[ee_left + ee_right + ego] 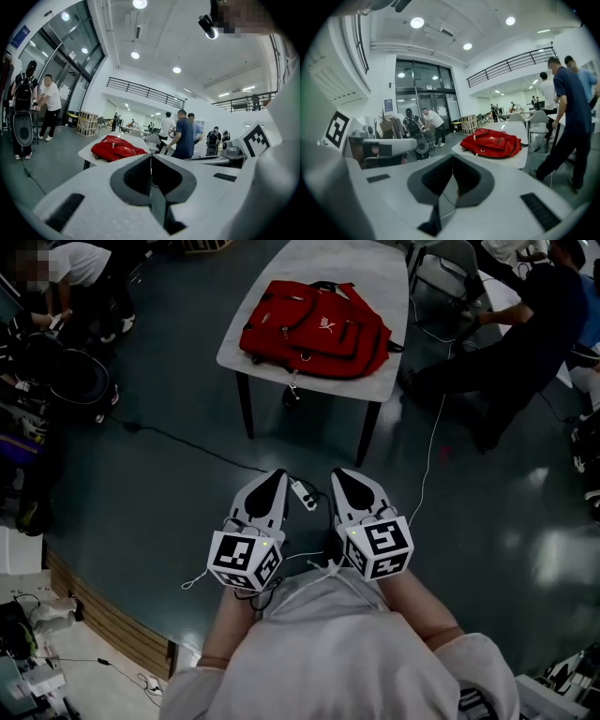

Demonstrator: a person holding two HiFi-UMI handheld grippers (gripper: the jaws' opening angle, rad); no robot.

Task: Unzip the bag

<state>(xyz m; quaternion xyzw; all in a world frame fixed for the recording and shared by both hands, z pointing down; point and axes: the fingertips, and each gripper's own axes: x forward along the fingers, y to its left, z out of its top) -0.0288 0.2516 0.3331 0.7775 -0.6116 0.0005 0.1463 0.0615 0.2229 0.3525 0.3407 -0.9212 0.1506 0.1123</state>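
Dark, glossy floor (159, 474) fills most of the head view, and the two gripper views show a bright hall with a railed balcony and several people standing about. At twelve o'clock from the person stands a pale surface (380, 282). The red bag (314, 326) lies flat on it, well apart from both claws. The left claw (277, 474) and the right claw (339, 472) are held side by side close to the person's body at six o'clock, both pointing toward twelve. Each claw is drawn together with its tips touching, and nothing sits between them. A white power strip (302, 493) lies on the floor, seen between the two claw tips. At three o'clock of the surface, a person in dark clothes (525, 320) is just beside it.
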